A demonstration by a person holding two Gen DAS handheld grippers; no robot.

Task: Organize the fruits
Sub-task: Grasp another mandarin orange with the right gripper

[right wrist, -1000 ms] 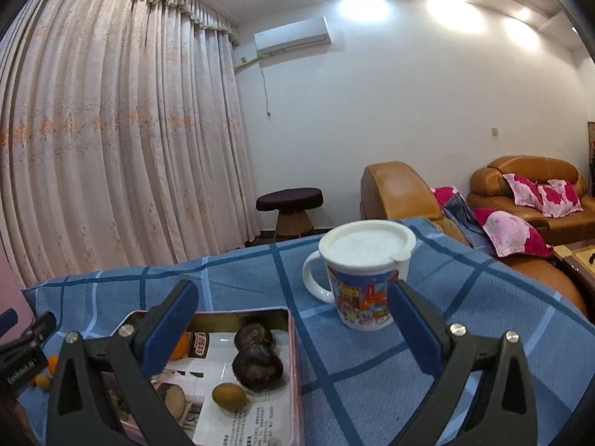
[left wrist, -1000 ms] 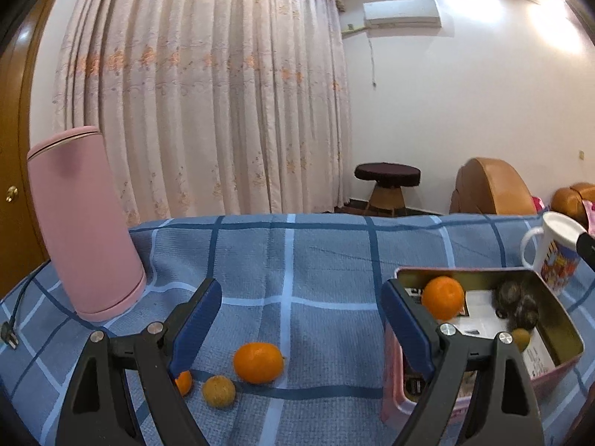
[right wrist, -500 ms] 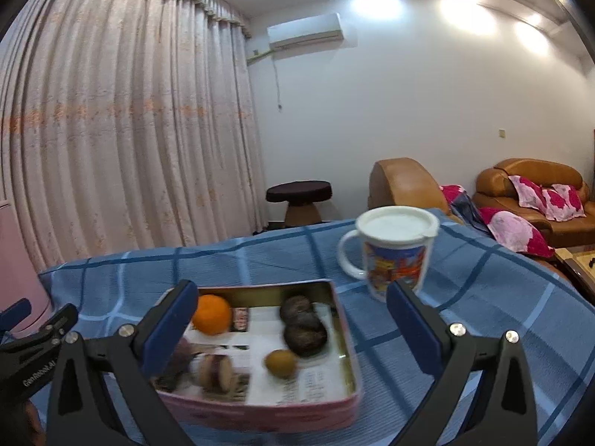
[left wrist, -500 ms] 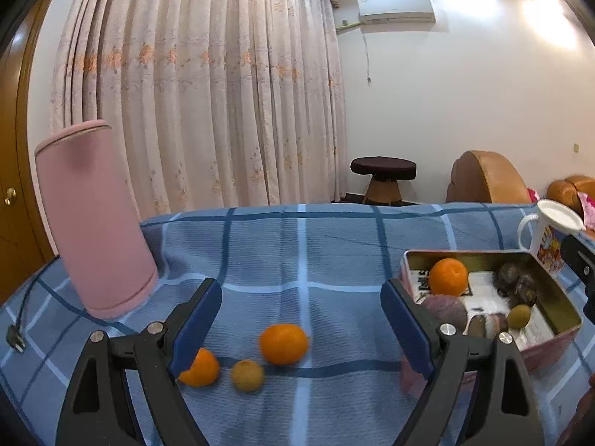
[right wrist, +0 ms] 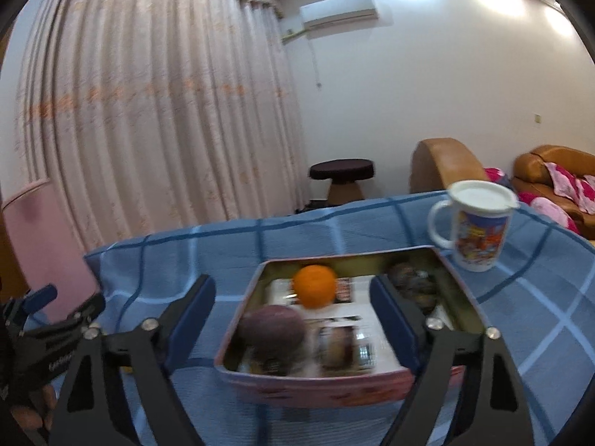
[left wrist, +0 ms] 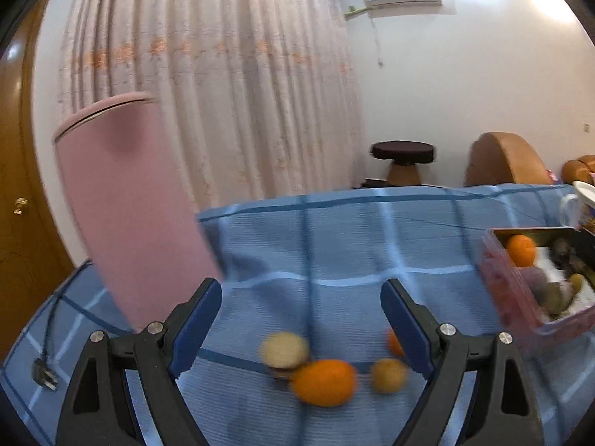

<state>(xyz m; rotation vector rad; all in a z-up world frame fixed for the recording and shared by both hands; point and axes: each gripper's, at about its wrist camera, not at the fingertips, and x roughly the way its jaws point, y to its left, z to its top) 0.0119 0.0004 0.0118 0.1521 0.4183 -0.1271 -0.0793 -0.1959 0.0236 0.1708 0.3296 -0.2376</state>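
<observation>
The left hand-held gripper point(left wrist: 301, 319) hangs wide open over loose fruit on the worktop point(left wrist: 353, 252), likely lining up on the orange point(left wrist: 323, 382). The right hand-held gripper point(right wrist: 293, 312), equally wide and empty, faces the tin point(right wrist: 316, 386) where sorted fruit collects.

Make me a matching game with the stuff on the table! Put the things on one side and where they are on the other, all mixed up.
Things:
1. mug
2. pink kettle
3. big orange
4. purple fruit

Places:
A. lying loose on the blue tablecloth, between the open left tongs
B. inside the tin box
C. standing just behind the tin box's far right corner, lid on
D. standing at the table's far left, beside the curtain

Pairs: 1-C, 2-D, 3-A, 4-B
</observation>
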